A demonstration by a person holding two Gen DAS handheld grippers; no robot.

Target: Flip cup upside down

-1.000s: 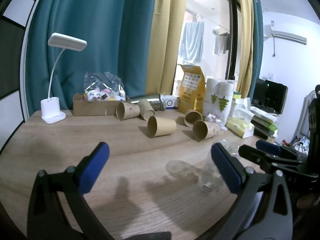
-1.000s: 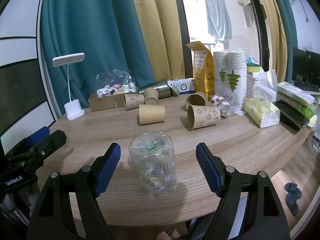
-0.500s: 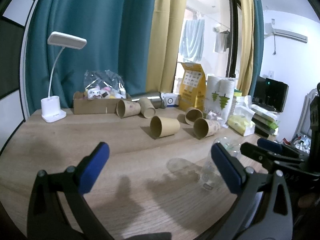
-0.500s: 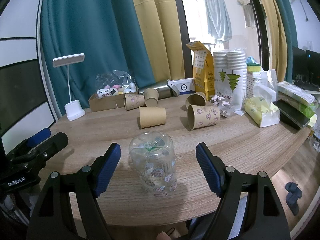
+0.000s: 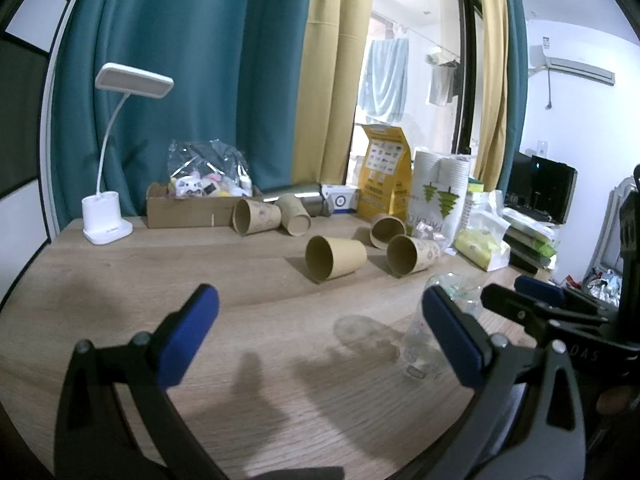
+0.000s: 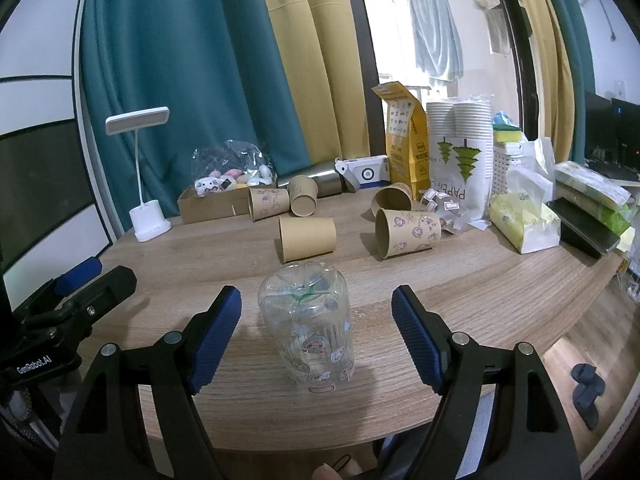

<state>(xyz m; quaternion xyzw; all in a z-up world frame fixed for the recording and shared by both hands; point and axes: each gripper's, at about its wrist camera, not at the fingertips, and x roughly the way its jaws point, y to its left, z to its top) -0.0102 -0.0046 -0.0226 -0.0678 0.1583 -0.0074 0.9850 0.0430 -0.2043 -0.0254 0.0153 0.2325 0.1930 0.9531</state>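
Observation:
A clear plastic cup (image 6: 307,328) with cartoon stickers stands upside down, base up, on the wooden table (image 6: 460,280). My right gripper (image 6: 318,340) is open, its blue pads on either side of the cup and apart from it. In the left wrist view the cup (image 5: 424,340) is partly hidden behind my right-hand pad. My left gripper (image 5: 320,332) is open and empty above the table, left of the cup. The right gripper's fingers also show at the right edge of that view (image 5: 536,304).
Several brown paper cups lie on their sides mid-table (image 6: 307,237), (image 6: 408,232). A white desk lamp (image 6: 149,216) stands at the back left, next to a cardboard box of toys (image 6: 218,200). A yellow bag (image 6: 404,140), stacked paper cups (image 6: 460,148) and tissue packs (image 6: 524,228) crowd the back right.
The cup stays put. The left gripper has drifted slightly, so the scene shifts a little in its view. The right gripper holds still and open.

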